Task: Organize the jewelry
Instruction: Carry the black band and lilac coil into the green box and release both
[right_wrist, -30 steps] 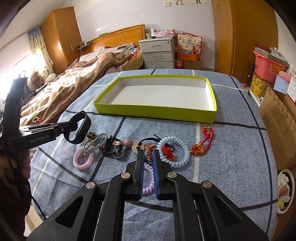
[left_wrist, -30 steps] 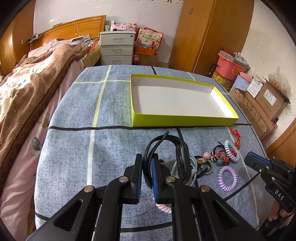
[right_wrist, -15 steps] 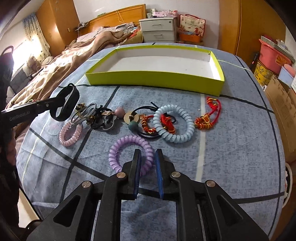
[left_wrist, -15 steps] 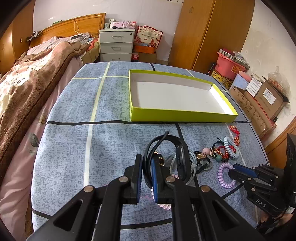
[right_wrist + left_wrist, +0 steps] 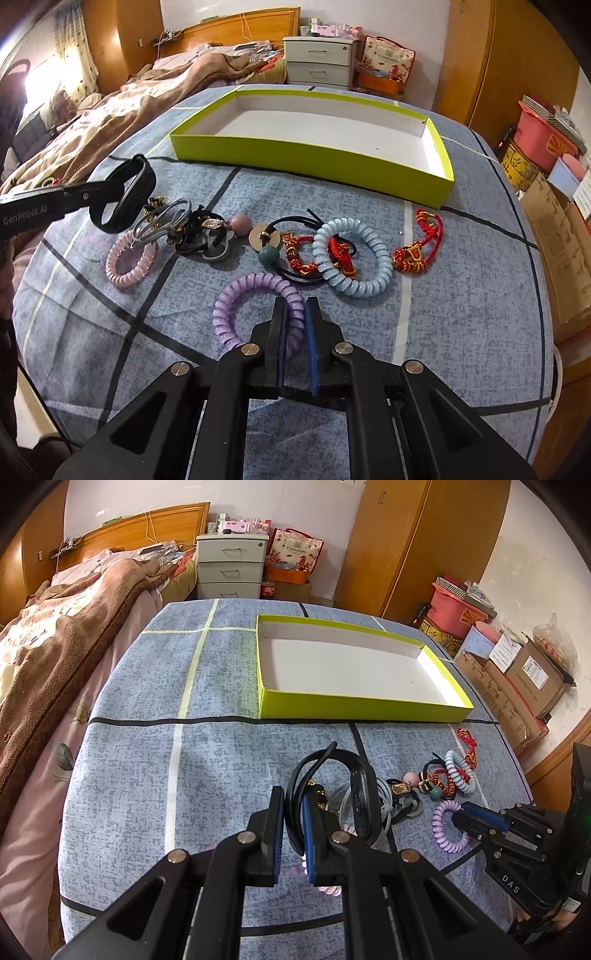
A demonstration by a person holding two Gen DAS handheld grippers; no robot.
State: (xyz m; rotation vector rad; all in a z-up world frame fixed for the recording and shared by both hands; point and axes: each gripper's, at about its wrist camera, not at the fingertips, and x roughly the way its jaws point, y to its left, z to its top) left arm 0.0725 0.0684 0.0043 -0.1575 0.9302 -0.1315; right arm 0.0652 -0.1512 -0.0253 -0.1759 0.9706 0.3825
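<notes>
- The left gripper [image 5: 293, 829] has its jaws closed on a black wristband [image 5: 364, 797]; the strap passes between the pads and the loop stands out ahead of the tips, lifted clear of the blue checked cloth [image 5: 147, 775]
- The right gripper [image 5: 295, 332] has its jaws pinched on the near-right arc of the purple spiral hair tie [image 5: 255, 306]; the coil sits between the pads, and the rest of the ring lies ahead and to the left of the tips, flat on the cloth as far as I can tell
- The yellow-green box [image 5: 306, 149], open and with nothing in it, lies straight ahead of both pairs of jaws, well beyond the jewelry; its long side runs across the line the right gripper points along
- Between the right jaws and the box lie the light blue spiral tie [image 5: 354, 258], the red cord bracelets [image 5: 417, 243] and a tangle of dark ties with beads [image 5: 236, 232]; a pink spiral tie [image 5: 129, 264] lies off to the left, under the left gripper's tips
- Judging from this, both hands are loaded and each needs a lift and a forward carry over the near wall of the box; neither seems clearly nearer to it
</notes>
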